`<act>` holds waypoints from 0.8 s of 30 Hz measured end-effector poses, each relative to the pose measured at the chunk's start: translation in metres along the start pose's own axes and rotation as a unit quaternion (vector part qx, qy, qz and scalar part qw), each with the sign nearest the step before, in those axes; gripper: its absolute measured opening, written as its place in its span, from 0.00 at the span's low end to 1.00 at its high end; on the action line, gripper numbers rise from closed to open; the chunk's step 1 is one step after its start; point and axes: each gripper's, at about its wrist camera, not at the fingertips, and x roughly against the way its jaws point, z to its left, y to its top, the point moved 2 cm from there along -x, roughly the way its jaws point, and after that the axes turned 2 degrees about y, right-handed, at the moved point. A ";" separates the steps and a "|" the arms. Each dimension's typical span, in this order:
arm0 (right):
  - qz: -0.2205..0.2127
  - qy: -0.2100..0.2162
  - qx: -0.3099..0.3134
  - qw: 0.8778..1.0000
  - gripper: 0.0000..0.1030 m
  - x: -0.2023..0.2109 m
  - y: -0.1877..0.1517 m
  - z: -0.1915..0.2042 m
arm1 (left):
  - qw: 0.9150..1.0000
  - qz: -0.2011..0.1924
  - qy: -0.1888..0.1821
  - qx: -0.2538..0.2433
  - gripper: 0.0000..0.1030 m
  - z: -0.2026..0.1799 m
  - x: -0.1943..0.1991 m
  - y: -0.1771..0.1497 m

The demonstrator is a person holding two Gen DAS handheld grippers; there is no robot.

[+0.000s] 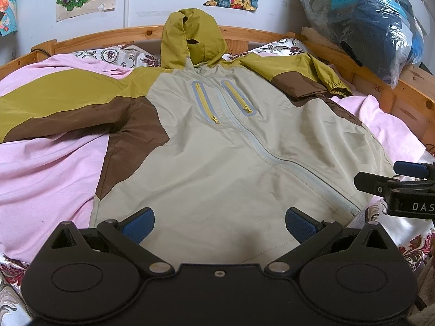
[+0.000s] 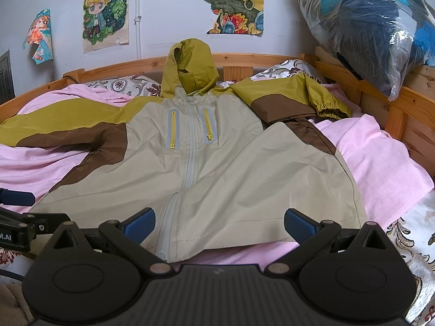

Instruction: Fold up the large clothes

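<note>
A hooded jacket point(image 1: 231, 146) in beige, brown and olive lies face up on a pink sheet, zipped, hood toward the headboard; it also shows in the right wrist view point(image 2: 217, 168). Its left sleeve point(image 1: 54, 106) stretches out flat to the left. Its right sleeve point(image 2: 299, 100) is bent, with the cuff bunched near the bed rail. My left gripper point(image 1: 220, 224) is open and empty, over the hem on the jacket's left half. My right gripper point(image 2: 220, 224) is open and empty, over the hem by the zipper's lower end.
A pink sheet point(image 2: 380, 157) covers the bed inside a wooden frame point(image 2: 402, 114). A large plastic bag of clothes point(image 2: 380, 27) sits on the right rail. Patterned pillows point(image 1: 117, 55) lie at the headboard. Posters hang on the wall.
</note>
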 end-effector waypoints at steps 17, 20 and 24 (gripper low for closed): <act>0.003 0.001 0.002 1.000 1.00 -0.002 -0.001 0.000 | 1.000 0.000 0.000 0.000 0.99 0.000 0.000 0.000; 0.003 0.001 0.002 1.000 1.00 -0.002 -0.001 0.000 | 1.000 0.000 0.000 0.000 0.99 0.000 0.000 0.000; 0.003 0.001 0.002 1.000 1.00 -0.002 -0.001 0.000 | 1.000 -0.001 0.000 0.000 0.99 0.000 0.000 0.000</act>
